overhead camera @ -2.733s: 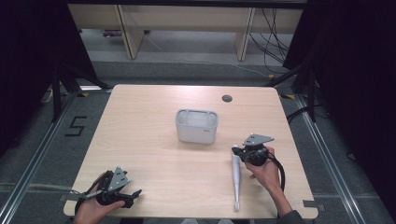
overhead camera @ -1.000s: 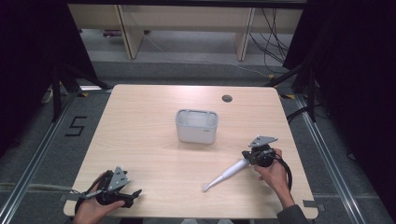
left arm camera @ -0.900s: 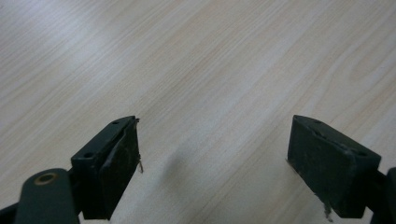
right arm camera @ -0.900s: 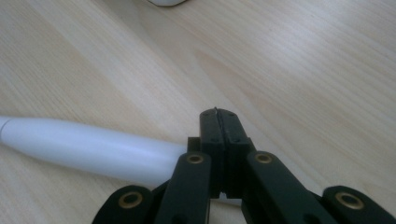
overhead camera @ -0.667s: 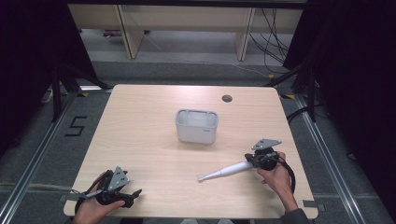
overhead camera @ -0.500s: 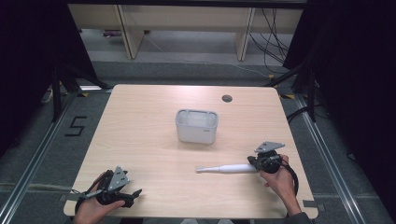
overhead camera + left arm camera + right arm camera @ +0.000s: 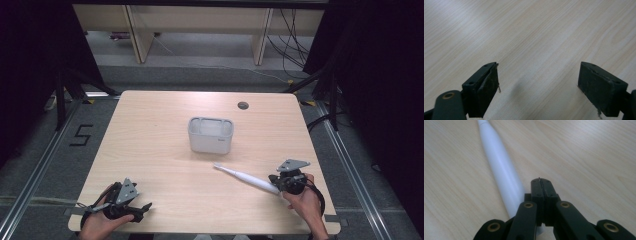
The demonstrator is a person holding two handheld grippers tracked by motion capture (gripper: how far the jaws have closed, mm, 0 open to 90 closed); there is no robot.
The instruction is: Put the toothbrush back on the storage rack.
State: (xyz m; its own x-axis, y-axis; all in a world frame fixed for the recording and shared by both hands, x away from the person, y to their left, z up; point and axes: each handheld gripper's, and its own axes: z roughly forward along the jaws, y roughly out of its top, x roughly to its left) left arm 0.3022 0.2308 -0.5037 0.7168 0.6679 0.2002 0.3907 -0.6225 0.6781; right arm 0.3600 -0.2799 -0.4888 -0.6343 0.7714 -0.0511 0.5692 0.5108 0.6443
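While the left tool (image 7: 131,206) is resting spread wide and empty at the table's (image 7: 150,130) near edge, far from the white container (image 7: 210,135), the right tool (image 7: 281,182) is working with its jaws pressed fully together, gripping nothing. In the right gripper view the closed jaws are lying alongside the thick end of the white electric toothbrush (image 7: 501,173), apparently touching its side rather than clasping it. The toothbrush (image 7: 245,177) is lying flat on the table, its brush tip pointing toward the container and stopping just short of its near wall, its thick end beside the right tool.

Judging from this, the step in hand is nudging: the shut tool is being used as a pusher to swing the toothbrush round so it is lining up with the container. If the aim is to put it inside, the next move is probably calling for the right tool to ease off, open its jaws, straddle the handle near its thick end and close on it before lifting. The smooth, round handle is likely to roll or slip, so a square grip across it matters.
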